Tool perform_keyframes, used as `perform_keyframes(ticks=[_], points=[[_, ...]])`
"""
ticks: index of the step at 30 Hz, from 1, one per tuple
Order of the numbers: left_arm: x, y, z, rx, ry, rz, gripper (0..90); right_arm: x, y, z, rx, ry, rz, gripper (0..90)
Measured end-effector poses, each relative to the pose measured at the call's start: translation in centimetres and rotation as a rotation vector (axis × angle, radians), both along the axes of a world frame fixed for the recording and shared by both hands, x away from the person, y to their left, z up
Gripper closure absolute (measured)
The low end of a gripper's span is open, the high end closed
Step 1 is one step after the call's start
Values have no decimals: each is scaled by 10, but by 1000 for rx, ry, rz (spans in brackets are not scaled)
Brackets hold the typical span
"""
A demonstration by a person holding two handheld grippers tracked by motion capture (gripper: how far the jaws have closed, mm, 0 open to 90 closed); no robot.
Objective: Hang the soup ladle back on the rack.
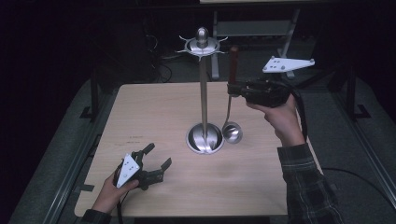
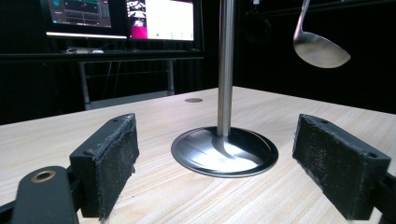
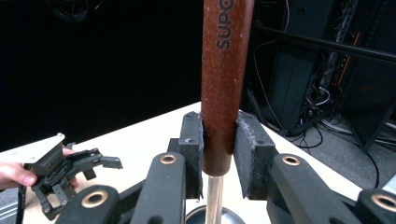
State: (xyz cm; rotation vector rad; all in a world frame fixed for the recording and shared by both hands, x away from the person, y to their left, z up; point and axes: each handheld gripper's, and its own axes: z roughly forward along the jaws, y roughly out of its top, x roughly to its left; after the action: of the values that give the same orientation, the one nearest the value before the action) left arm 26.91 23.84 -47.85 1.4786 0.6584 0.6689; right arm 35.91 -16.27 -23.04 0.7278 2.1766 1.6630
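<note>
A steel utensil stand (image 1: 203, 93) rises from a round base (image 2: 224, 151) at the table's middle, with hooks around its top (image 1: 201, 45). My right gripper (image 1: 232, 89) is shut on the brown handle (image 3: 225, 84) of a ladle and holds it upright to the right of the pole. The ladle's steel bowl (image 1: 232, 132) hangs just above the table beside the base, and shows high up (image 2: 320, 49) in the left gripper view. My left gripper (image 1: 157, 157) rests open at the table's front left, its pads (image 2: 112, 163) pointing at the stand with nothing between them.
The wooden table (image 1: 154, 116) has bare room around the stand. Dark shelving, cables and metal frames (image 3: 322, 93) stand beyond the far edge. Lit monitors (image 2: 161, 18) sit on a desk in the background.
</note>
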Motion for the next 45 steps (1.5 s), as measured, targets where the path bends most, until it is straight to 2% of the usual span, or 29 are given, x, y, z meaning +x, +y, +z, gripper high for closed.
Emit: perform_keyframes(ticks=[13,29,38,45], points=[[0,0,0,1,0,-2,138,7,6,8,-5,-10,3,733],[0,0,0,-2,-2,-4,138,21,21,0,-40,28,14,733],[-1,-1,0,-4,-2,-5,138,21,21,-2,-33,28,17,719],[0,0,0,3,-1,-3,138,17,16,-1,-30,20,8,671]])
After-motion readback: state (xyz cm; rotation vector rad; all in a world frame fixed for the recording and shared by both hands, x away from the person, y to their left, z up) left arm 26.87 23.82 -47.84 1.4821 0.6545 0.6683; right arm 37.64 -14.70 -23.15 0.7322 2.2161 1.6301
